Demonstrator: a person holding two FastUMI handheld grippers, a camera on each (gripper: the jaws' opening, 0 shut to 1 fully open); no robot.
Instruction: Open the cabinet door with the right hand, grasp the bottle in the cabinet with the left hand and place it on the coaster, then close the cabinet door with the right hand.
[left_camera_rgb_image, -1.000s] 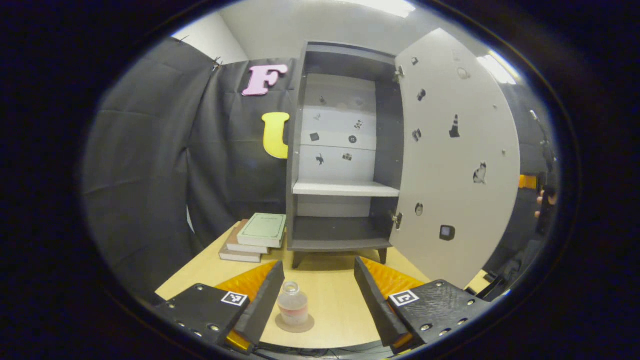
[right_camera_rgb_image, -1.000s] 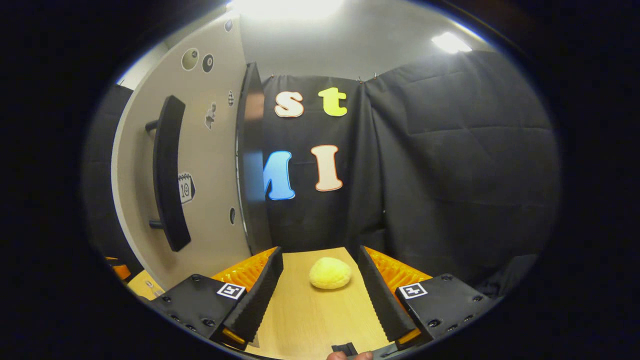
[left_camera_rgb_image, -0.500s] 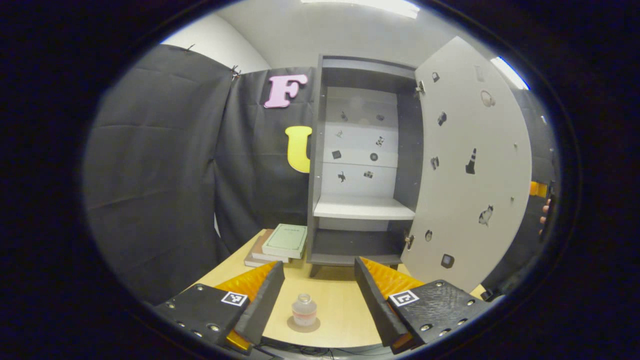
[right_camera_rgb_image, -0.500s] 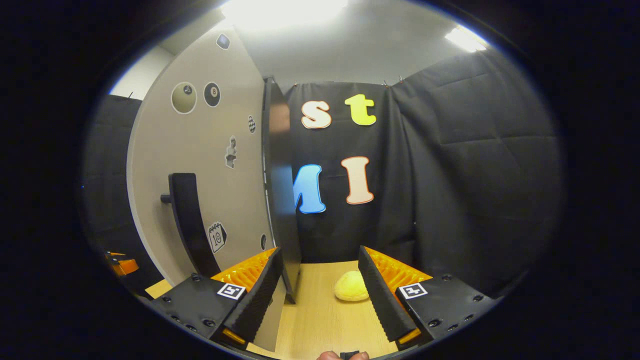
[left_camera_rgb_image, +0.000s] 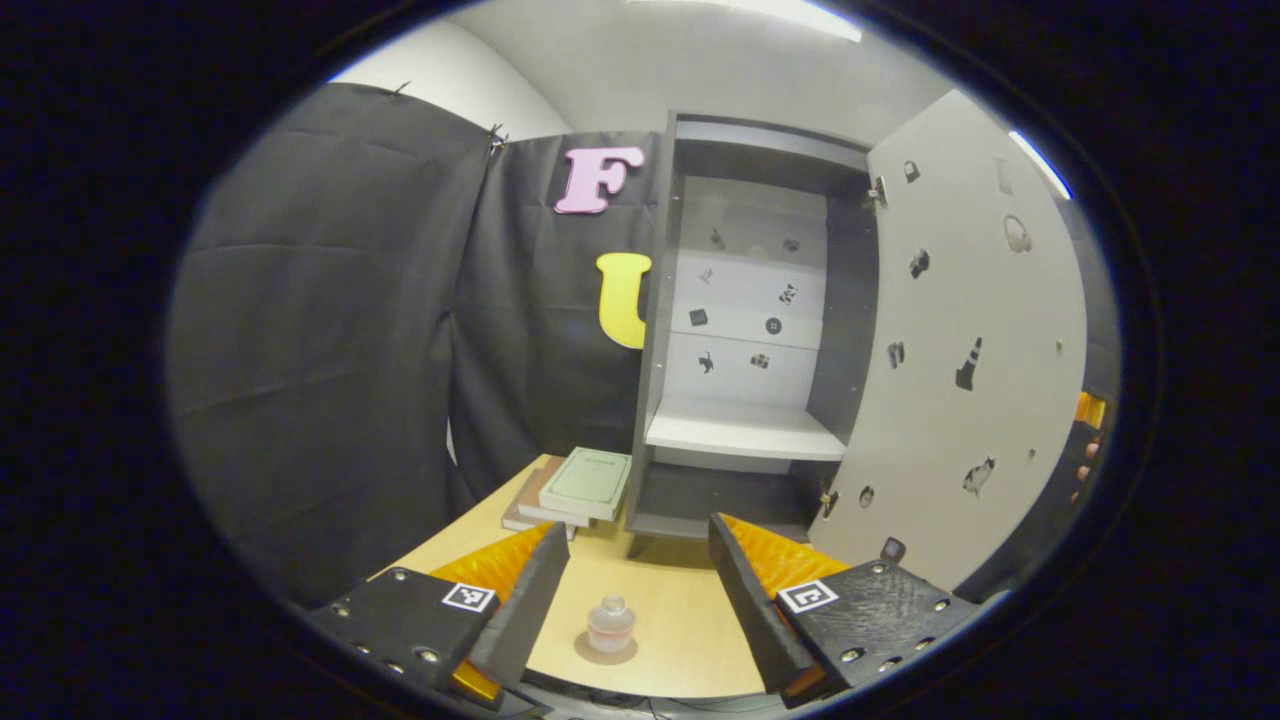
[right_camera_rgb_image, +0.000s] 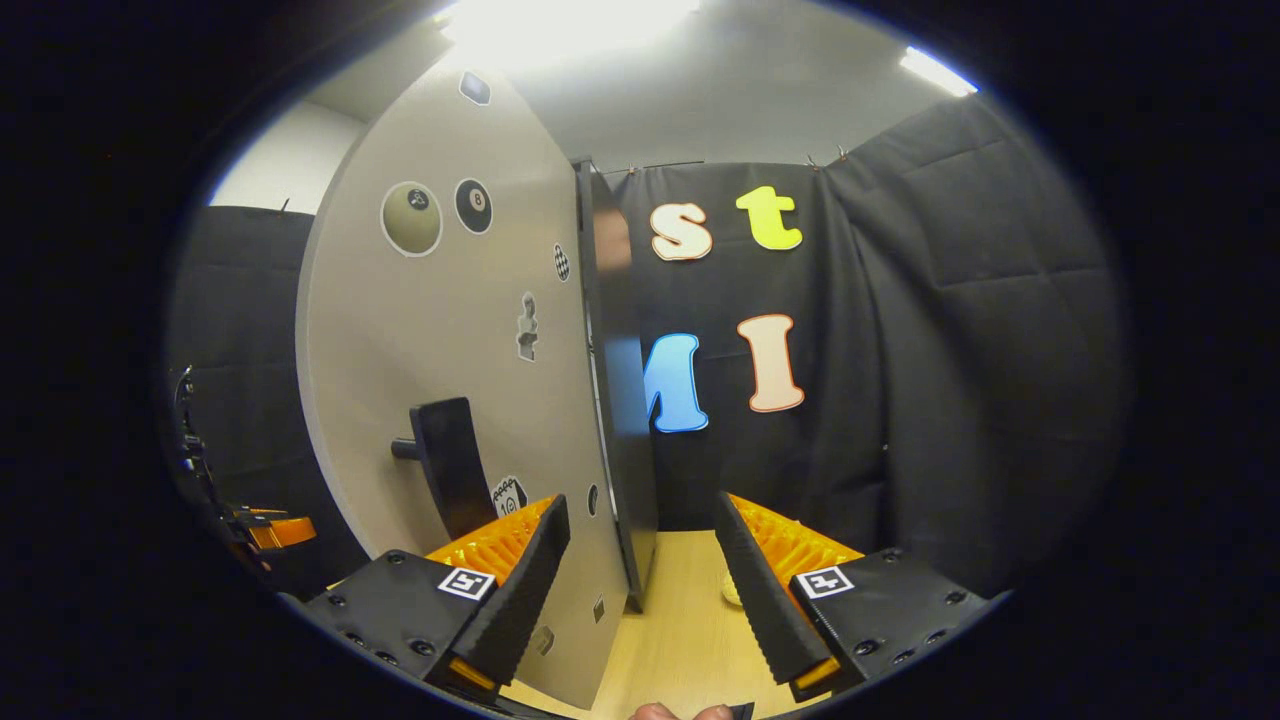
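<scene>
A small clear bottle (left_camera_rgb_image: 611, 625) stands upright on a round coaster (left_camera_rgb_image: 606, 652) on the wooden table. My left gripper (left_camera_rgb_image: 636, 608) is open behind it, with the bottle low between the fingers and touching neither. The grey cabinet (left_camera_rgb_image: 745, 330) stands open beyond, with bare shelves. Its pale door (left_camera_rgb_image: 975, 350) swings out to the right. In the right gripper view the door's outer face (right_camera_rgb_image: 450, 330) is close ahead, and its dark handle (right_camera_rgb_image: 446, 465) rises just above my left finger. My right gripper (right_camera_rgb_image: 640, 590) is open, with the door's lower edge between its fingers.
A stack of books (left_camera_rgb_image: 575, 485) lies left of the cabinet's foot. A yellow soft lump (right_camera_rgb_image: 732, 594) on the table peeks out behind my right finger. A hand (left_camera_rgb_image: 1083, 465) shows past the door's far edge. Black cloth walls close in both sides.
My left gripper has drawn back from the bottle, which stays on the coaster. My right gripper has moved in on the door's outer face, and the yellow lump has slipped behind its finger.
</scene>
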